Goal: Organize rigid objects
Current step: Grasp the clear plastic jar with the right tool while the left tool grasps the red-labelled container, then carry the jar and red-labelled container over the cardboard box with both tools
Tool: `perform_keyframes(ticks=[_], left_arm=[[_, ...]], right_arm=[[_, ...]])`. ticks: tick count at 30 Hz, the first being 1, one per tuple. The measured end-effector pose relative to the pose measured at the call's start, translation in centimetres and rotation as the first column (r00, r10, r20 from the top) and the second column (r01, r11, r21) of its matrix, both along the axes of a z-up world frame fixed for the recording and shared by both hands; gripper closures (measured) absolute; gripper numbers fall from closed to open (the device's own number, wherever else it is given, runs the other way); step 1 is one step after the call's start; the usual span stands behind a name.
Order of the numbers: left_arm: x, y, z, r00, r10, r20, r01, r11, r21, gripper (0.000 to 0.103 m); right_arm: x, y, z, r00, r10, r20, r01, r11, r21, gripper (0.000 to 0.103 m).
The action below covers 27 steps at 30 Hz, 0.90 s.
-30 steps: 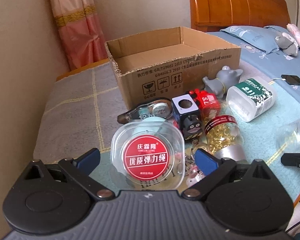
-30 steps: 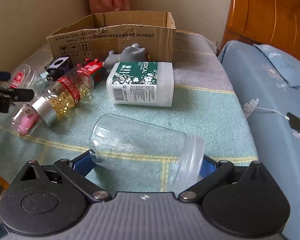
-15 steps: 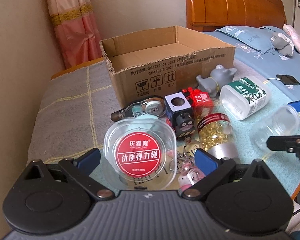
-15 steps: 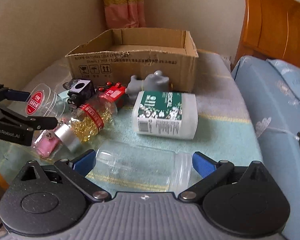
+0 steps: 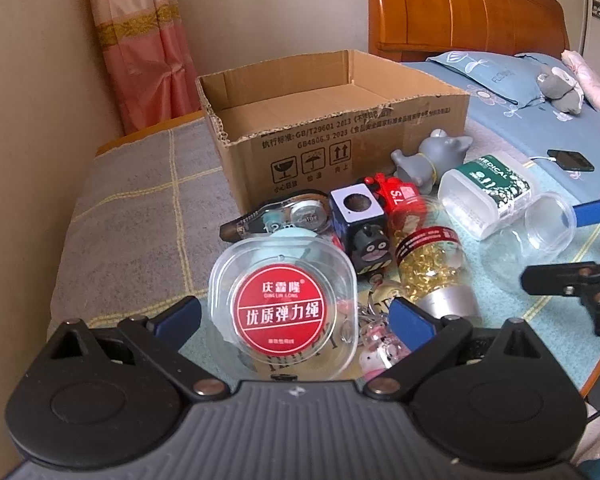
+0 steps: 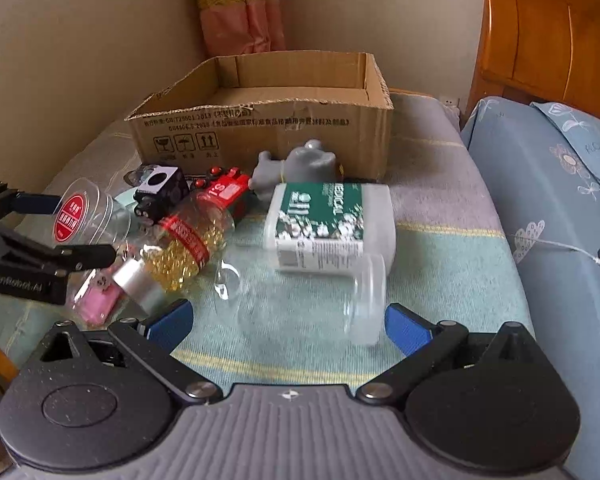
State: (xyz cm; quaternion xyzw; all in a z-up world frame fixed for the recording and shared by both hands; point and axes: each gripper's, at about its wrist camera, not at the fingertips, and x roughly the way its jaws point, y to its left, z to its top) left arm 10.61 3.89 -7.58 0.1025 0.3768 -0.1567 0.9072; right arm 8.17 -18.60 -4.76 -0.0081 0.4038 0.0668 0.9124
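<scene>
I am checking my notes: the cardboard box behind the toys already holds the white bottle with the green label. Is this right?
Not quite. The cardboard box is behind the toys, but the left wrist view shows it empty. The white bottle with the green label lies on its side on the cloth in front of the box.

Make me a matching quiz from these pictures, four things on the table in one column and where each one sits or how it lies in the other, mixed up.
Things:
1. cardboard box
2. clear jar
3. red-lidded tub
4. pill bottle

Descriptions:
A. between the left hand-held gripper fingers
B. open, behind the clutter
C. on its side, full of yellow capsules
D. on its side, between the right hand-held gripper fingers

Pairs: 1-B, 2-D, 3-A, 4-C
</scene>
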Motion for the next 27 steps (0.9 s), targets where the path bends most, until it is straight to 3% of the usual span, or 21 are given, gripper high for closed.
perform_keyframes(ticks=[2, 5, 17, 20, 27], left_arm=[[0.1, 0.0, 0.0, 1.0, 0.002, -0.002, -0.002, 1.0, 0.0, 0.005], [0.5, 0.3, 0.1, 1.0, 0.0, -0.025, -0.001, 1.0, -0.03, 0.014], [1.0, 1.1, 0.3, 0.999, -0.011, -0.042, 0.007, 0.997, -0.078, 0.02], [1.3, 1.3, 0.0, 0.999, -0.003, -0.053, -0.001, 0.997, -0.074, 0.028], [1.6, 1.6, -0.2, 0.997, 0.001, -0.08, -0.009, 0.995, -0.096, 0.029]], right_arm=[[0.5, 0.5, -0.2, 1.0, -0.004, -0.002, 0.004, 1.0, -0.026, 0.0], [1.1, 0.9, -0.4, 1.0, -0.021, -0.01, 0.02, 0.999, -0.043, 0.0], [2.3, 1.1, -0.5, 0.998, -0.062, -0.025, 0.061, 0.997, -0.041, 0.0], [2.4, 1.3, -0.4, 0.997, -0.067, -0.027, 0.065, 0.997, -0.042, 0.0], [2.6, 1.7, -0.5, 0.997, -0.072, -0.035, 0.069, 0.994, -0.088, 0.008]])
